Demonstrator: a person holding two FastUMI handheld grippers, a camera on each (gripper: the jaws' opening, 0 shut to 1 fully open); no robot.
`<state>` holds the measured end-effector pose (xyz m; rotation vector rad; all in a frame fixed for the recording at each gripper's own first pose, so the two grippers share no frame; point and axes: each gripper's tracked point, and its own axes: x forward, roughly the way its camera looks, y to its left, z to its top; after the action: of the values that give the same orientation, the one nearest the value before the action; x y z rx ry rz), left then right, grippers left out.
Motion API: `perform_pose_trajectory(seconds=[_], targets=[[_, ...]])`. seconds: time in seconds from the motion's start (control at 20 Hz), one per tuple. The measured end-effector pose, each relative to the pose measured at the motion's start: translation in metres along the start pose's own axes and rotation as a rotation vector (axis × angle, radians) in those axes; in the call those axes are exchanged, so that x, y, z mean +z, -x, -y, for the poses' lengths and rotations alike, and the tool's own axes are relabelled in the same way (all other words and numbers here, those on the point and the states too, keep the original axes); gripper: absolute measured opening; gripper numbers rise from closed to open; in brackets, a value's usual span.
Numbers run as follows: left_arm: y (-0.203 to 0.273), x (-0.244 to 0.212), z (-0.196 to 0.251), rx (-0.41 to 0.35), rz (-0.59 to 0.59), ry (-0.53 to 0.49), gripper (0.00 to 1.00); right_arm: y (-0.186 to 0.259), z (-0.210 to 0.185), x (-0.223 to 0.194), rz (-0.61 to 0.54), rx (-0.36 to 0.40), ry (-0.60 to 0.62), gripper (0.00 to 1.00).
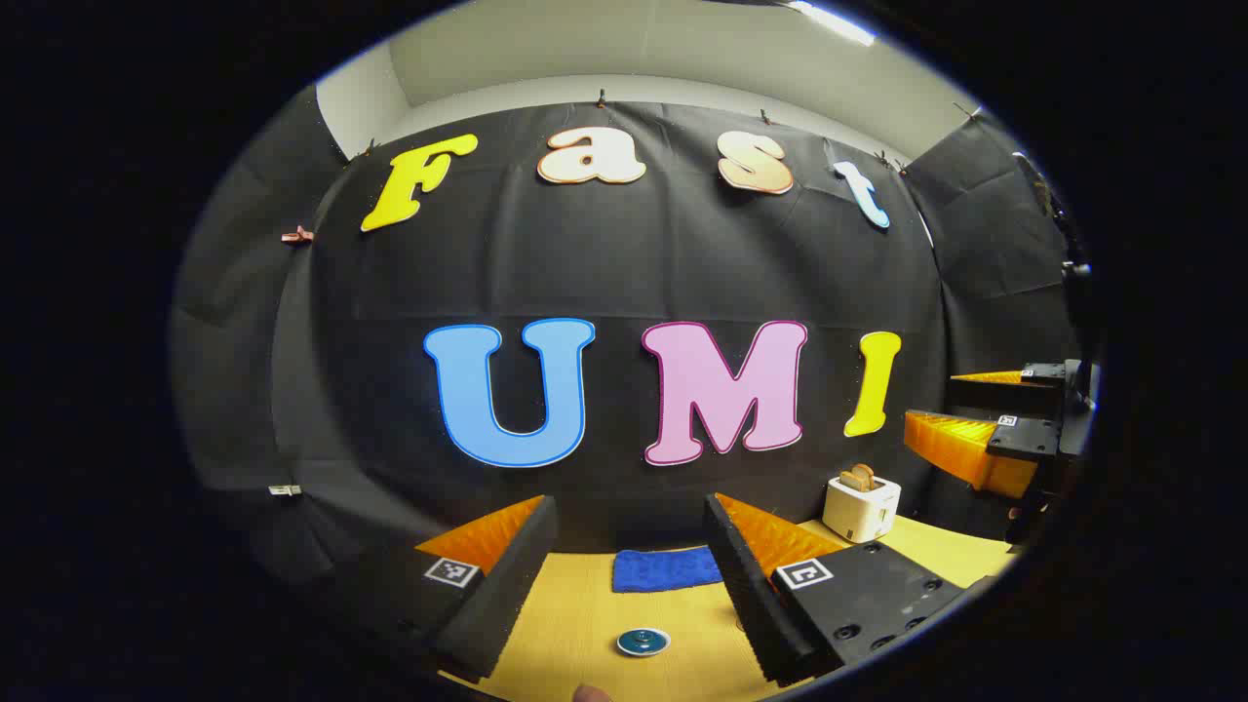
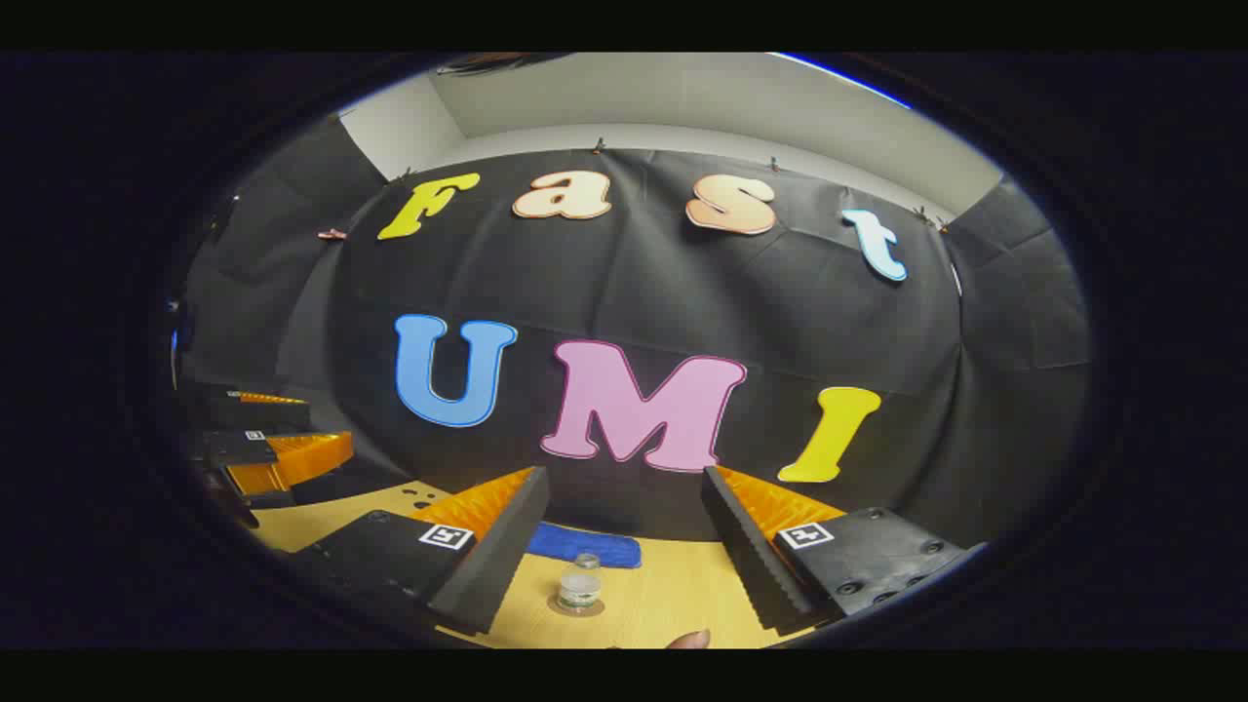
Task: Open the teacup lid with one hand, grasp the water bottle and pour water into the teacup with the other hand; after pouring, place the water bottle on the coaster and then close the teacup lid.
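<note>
- Teacup lid (image 1: 643,642), a dark teal disc with a pale rim, sits on the wooden table (image 1: 575,624) low in the left gripper view, between that gripper's two fingers and apart from both.
- Left gripper (image 1: 629,556) is held above the table with its jaws spread wide and nothing between them.
- Blue cloth (image 1: 668,569) lies flat on the table beyond the lid, near the black wall.
- White toaster (image 1: 860,507) stands at the table's far right in the left gripper view, with a brown slice in its slot.
- Right gripper (image 2: 624,546) is also spread wide and empty; in the left gripper view it appears at the far right edge, well above the table.
- Bottle (image 2: 580,590), small, clear and capped, stands upright on a round coaster (image 2: 575,608) in the right gripper view, between the fingers and touching neither.
- In the right gripper view the blue cloth lies just behind the bottle.
- Whether a cup sits under the lid I cannot tell.
</note>
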<state>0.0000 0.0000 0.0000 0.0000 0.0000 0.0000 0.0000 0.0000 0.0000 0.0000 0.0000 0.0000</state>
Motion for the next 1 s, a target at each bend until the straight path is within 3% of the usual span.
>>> perform_pose_trajectory(seconds=[0.65, 1.0], targets=[[-0.008, 0.002, 0.003, -0.01, -0.005, -0.007, 0.95, -0.011, -0.001, -0.004, -0.005, 0.016, 0.013, 0.96], [-0.023, -0.027, 0.007, -0.014, -0.033, -0.023, 0.95, -0.02, -0.009, -0.025, -0.023, 0.034, -0.003, 0.98]])
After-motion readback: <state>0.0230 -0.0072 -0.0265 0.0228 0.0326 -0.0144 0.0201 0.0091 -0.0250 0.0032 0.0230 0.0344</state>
